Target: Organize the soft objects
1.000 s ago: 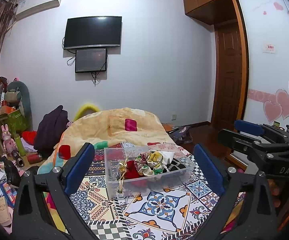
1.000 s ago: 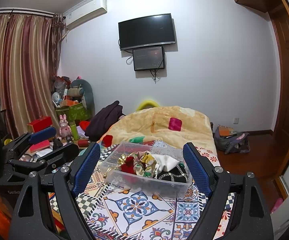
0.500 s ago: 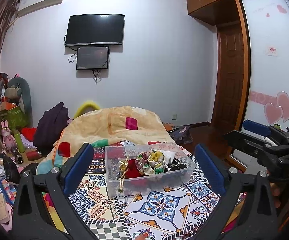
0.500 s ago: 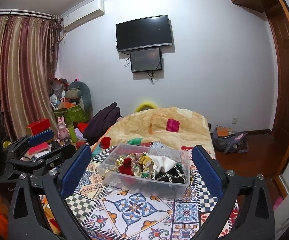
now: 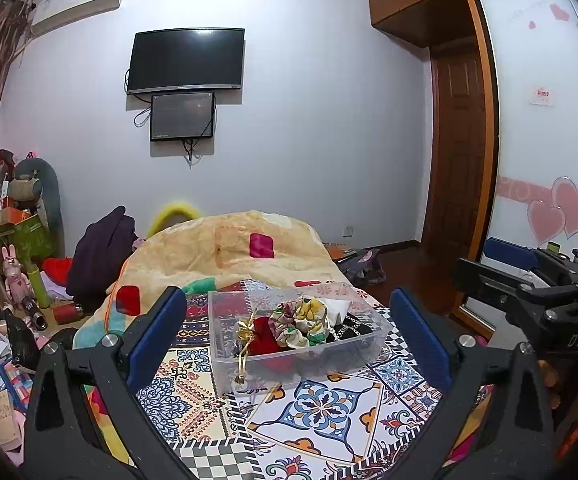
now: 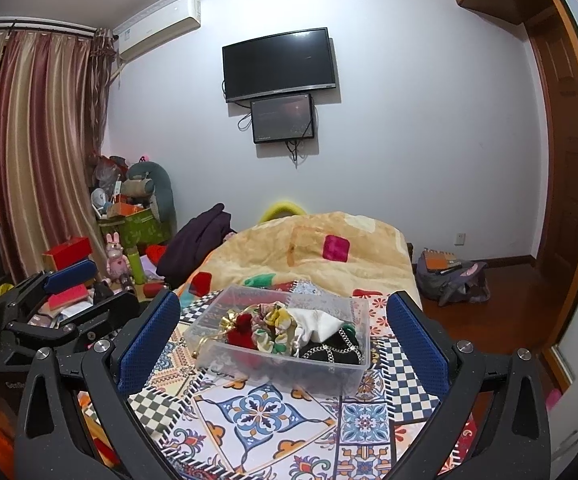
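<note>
- Looking along the left gripper [image 5: 289, 344], the view has pulled back and tilted slightly up over the last second: the clear plastic box [image 5: 295, 354] sits a little lower and farther between the blue pads [image 5: 157, 334], and more of the patterned cloth [image 5: 321, 404] shows in front of it. Its jaws are spread wide and hold nothing.
- In that same view the soft things lie inside the box: a red pouch with gold ties [image 5: 259, 330], a floral scrunchie [image 5: 303, 322], a white cloth piece [image 5: 335, 306] and something black with a chain [image 5: 353, 326]. The other gripper's black frame stands at the right edge, well apart from the box.
- From the right gripper [image 6: 285, 338], the change is alike: it has backed off, and the clear plastic box [image 6: 277, 360] now rests wholly between the widely parted blue pads [image 6: 415, 340], touched by neither.
- The box stands on the patterned cloth [image 6: 265, 412], just in front of the yellow quilt [image 6: 309, 246].
- Judging by both retreats with nothing loose visible on the cloth, the sorting seems finished or nearly so.
</note>
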Action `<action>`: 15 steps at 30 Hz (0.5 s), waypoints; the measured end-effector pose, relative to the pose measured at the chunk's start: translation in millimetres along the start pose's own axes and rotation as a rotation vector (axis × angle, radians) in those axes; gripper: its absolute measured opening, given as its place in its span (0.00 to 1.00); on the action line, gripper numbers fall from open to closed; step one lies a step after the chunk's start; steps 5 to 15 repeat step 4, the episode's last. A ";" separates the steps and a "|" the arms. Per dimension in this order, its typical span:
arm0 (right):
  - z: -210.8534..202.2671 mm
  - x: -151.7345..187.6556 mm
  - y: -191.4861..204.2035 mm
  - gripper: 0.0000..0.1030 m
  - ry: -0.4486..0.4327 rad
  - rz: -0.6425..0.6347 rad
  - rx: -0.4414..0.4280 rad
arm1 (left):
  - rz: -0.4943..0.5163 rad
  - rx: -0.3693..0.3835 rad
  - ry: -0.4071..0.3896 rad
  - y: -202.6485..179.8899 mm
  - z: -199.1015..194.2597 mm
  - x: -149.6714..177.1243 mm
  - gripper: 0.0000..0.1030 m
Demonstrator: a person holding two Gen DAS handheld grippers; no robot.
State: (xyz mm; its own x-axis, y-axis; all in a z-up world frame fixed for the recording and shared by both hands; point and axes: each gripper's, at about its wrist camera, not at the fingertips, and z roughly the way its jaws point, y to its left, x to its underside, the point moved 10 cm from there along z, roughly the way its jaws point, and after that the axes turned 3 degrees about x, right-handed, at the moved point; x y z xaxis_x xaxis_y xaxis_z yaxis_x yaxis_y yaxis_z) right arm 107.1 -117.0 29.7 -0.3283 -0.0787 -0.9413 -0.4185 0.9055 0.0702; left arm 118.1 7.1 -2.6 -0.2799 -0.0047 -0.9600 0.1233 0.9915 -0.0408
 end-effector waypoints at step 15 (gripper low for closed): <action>0.3 0.2 -0.4 1.00 0.005 -0.002 0.002 | -0.001 0.001 0.003 0.1 0.0 0.3 1.00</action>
